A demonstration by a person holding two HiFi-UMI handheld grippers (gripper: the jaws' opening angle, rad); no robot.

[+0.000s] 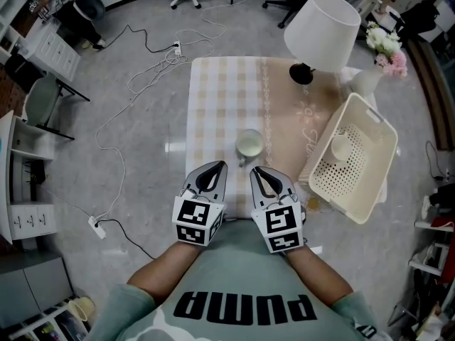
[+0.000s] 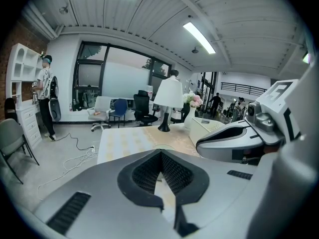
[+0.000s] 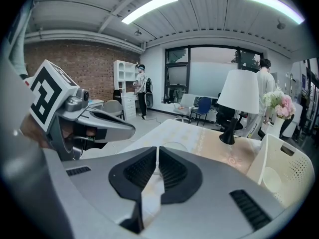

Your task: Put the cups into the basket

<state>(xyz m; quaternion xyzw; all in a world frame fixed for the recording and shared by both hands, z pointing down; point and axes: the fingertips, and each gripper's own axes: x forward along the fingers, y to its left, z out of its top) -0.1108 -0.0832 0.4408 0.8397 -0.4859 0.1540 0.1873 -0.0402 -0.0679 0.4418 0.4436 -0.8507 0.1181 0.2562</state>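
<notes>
Pale cup (image 1: 249,145) upright, apart from cream perforated basket (image 1: 325,178); second cup (image 1: 341,148) inside it.

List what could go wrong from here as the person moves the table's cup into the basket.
1. The left hand-held gripper and right hand-held gripper are both shut. Unless one opens first, it may knock the cup on the table over instead of gripping it.
2. A second cup already sits in the basket, so a dropped cup could strike it.
3. The lamp and flower vase stand close behind the basket, and a wide swing might topple them.
</notes>
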